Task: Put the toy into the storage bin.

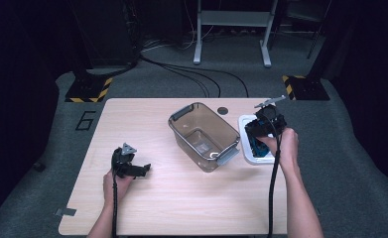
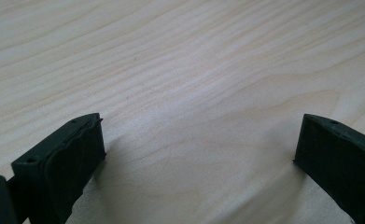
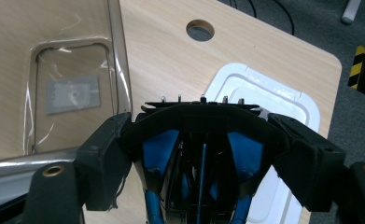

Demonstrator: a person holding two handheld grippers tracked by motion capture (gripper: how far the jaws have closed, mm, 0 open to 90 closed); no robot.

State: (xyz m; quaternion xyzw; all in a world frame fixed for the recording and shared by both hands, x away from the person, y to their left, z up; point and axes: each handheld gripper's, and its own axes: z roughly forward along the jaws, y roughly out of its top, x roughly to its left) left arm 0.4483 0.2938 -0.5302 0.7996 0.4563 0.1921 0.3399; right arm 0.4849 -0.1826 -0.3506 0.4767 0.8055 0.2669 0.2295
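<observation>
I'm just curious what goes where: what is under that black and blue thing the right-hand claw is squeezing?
Under the black and blue object, held in the right gripper, lies a shallow white tray on the wooden table. The object and jaws cover the tray's near part, so anything lying there is hidden.

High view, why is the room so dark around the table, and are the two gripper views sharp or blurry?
High view: light falls on the table, surroundings near black. Left gripper view: wood grain sharp, left gripper casts soft shadows. Right gripper view: black and blue object slightly soft, glare on the clear bin.
</observation>
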